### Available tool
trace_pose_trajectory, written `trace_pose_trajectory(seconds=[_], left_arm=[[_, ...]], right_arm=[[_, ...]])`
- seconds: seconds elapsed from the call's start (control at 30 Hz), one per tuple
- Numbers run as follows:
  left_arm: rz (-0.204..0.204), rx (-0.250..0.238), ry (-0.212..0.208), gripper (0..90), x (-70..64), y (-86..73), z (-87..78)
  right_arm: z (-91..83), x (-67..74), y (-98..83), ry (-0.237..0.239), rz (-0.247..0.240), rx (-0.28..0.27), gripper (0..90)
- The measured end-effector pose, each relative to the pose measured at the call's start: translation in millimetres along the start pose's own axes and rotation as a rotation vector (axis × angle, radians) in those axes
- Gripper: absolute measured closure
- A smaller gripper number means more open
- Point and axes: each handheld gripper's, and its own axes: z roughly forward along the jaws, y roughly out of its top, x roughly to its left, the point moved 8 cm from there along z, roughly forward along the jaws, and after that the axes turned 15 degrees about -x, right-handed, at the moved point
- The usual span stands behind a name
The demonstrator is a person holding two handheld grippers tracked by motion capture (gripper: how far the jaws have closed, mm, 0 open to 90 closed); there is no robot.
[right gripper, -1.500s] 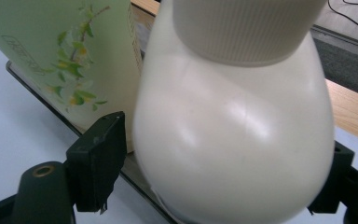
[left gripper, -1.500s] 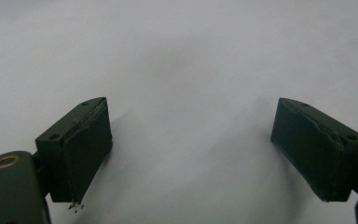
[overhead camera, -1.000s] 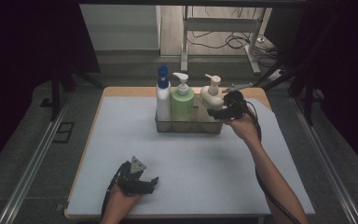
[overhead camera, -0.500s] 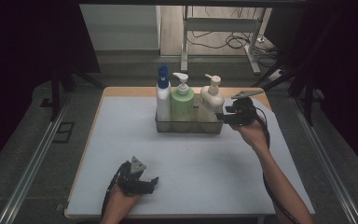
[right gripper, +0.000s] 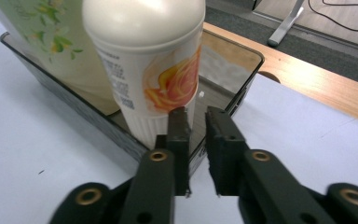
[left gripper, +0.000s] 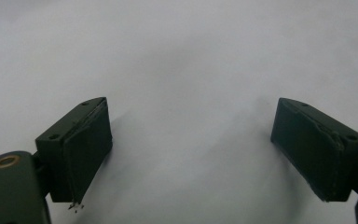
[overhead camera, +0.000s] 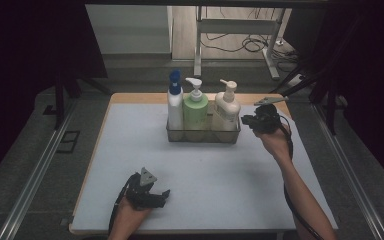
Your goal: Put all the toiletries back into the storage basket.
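Note:
A clear plastic tray [overhead camera: 203,138] at the back of the white mat holds three upright bottles: a white one with a blue cap [overhead camera: 174,102], a green pump bottle [overhead camera: 195,107] and a cream pump bottle [overhead camera: 226,111]. My right gripper [overhead camera: 245,120] is at the tray's right end. In the right gripper view its jaws [right gripper: 197,126] have just been closing and straddle the tray's end wall [right gripper: 237,74], one jaw inside by the cream bottle [right gripper: 144,56] and one outside. My left gripper [overhead camera: 164,195] rests open on the mat near the front edge, its jaws [left gripper: 191,154] wide apart with nothing between them.
The white mat [overhead camera: 230,175] covers a wooden table [overhead camera: 145,97] whose back edge shows behind the tray. Metal rails [overhead camera: 35,170] run along both sides on the floor. Cables and a stand leg [overhead camera: 272,60] lie on the floor beyond the table.
My right hand has shifted a little right and down from beside the cream bottle to the tray's right end, and its jaws have closed. The left hand has stayed where it was.

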Motion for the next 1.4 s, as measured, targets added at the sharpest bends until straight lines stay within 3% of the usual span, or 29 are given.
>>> trace_pose_trajectory(seconds=[0.1, 0.6, 0.77, 1.4], left_arm=[[0.002, 0.002, 0.000, 12.0, 0.2, -0.1, -0.2], [0.002, 0.002, 0.000, 12.0, 0.3, -0.1, -0.1], [0.002, 0.002, 0.000, 12.0, 0.3, -0.1, -0.1], [0.002, 0.003, -0.001, 12.0, 0.4, -0.1, 0.0]], right_arm=[[5.8, -4.5, -0.1, -0.014, 0.002, 0.003, 89.4], [36.1, -18.1, -1.5, -0.031, 0.046, 0.027, 89.7], [44.9, -15.1, -2.9, -0.002, 0.040, 0.039, 89.5], [61.5, -12.4, -12.6, 0.006, 0.059, 0.068, 89.7]])
